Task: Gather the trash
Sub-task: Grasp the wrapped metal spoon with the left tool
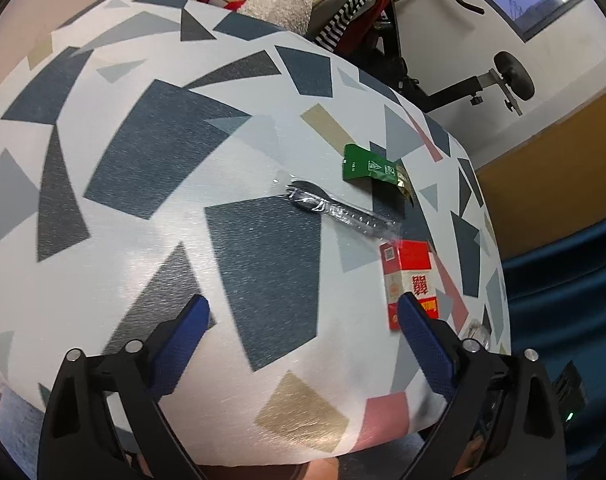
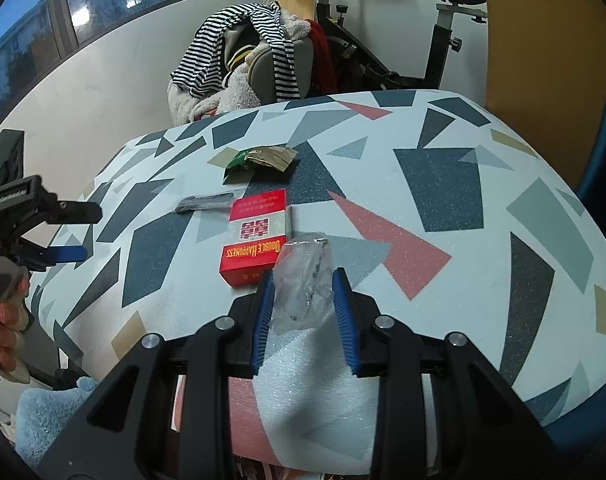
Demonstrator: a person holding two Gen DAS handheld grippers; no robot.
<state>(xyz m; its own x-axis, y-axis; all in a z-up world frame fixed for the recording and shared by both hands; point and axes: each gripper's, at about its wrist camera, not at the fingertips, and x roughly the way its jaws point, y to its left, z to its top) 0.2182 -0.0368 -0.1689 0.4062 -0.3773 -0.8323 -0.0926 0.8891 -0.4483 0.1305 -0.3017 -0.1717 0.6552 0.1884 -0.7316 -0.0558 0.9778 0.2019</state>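
between right gripper (image 2: pixel 303 280) jaws, clear wrapper (image 2: pixel 301 280), contents unclear.

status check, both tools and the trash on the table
Left tool open, empty, over the table. Right tool open, straddling clear plastic wrapper, not clamped. Red cigarette box, wrapped fork, green packet uncollected. Nothing blocking.

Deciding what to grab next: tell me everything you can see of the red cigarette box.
The red cigarette box is a cardboard-looking pack, red with a pale middle band, printed DOUBLE HAPPINESS in gold. It appears closed and undamaged, lying flat on the patterned tablecloth. The wrapped plastic fork lies just beyond one end; crumpled clear plastic sits at its corner, between the right gripper's open fingers. Neither gripper holds it.
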